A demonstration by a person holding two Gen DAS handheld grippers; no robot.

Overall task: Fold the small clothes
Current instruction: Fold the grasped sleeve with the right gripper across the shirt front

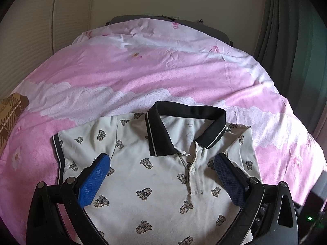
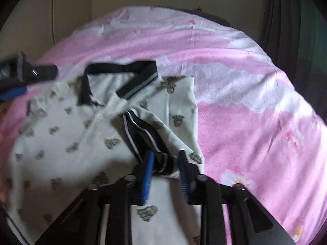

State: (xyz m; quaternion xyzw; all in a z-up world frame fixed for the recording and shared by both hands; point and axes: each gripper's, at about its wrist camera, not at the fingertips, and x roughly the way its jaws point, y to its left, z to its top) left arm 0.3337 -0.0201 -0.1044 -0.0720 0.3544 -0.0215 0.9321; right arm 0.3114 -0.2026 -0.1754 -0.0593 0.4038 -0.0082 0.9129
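Shirt (image 1: pixel 155 175) near bedspread (image 1: pixel 143 71) front edge; left tool (image 1: pixel 161 161) released, right tool (image 2: pixel 166 163) grasping sleeve cuff (image 2: pixel 161 163).

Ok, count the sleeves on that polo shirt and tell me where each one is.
2. One sleeve lies spread flat on the pink bedcover, beside the left gripper. The other sleeve is folded over the shirt front, its dark cuff between the right gripper fingers.

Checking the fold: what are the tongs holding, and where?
Right tongs pinch the polo shirt by its striped sleeve cuff; left tongs hold nothing.
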